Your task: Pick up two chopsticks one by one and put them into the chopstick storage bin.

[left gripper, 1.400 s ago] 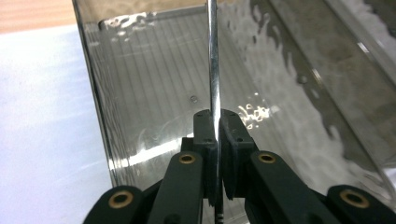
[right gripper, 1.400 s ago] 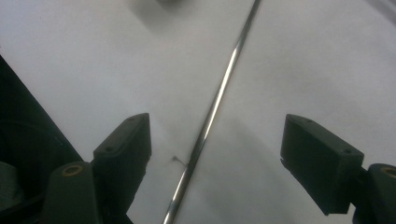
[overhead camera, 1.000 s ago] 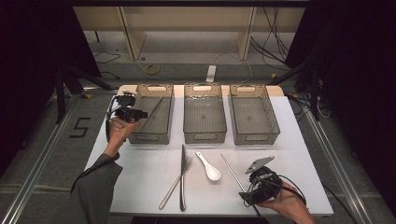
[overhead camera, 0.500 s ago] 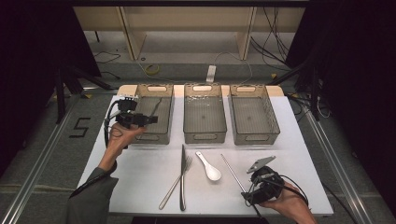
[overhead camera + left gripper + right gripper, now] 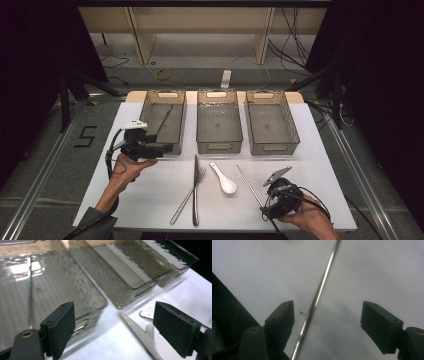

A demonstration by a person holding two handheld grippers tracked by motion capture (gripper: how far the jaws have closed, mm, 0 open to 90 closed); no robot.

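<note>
My left gripper [image 5: 160, 149] hangs open and empty at the near left corner of the left bin [image 5: 150, 107]; its jaws have just been opening. A metal chopstick [image 5: 165, 116] lies inside that bin [image 5: 82, 282], seen as a thin rod [image 5: 30, 290] in the left gripper view, where my left gripper [image 5: 113, 315] shows wide-set jaws. My right gripper [image 5: 266, 207] hovers low over a second chopstick [image 5: 248, 185] on the white table. That chopstick [image 5: 319, 292] lies between the open jaws of my right gripper [image 5: 327, 315], nearer the left one and untouched; they have just been closing slightly.
A middle bin [image 5: 219, 145] and a right bin [image 5: 295, 127] stand beside the left one. A knife [image 5: 195, 182], a fork [image 5: 187, 197] and a white spoon [image 5: 224, 180] lie on the table [image 5: 320, 165] in front. The knife blade [image 5: 140, 332] shows ahead of my left jaws.
The left hand has drawn its gripper from the far left side of the left bin toward the bin's near corner. The right hand has stayed over the chopstick.
</note>
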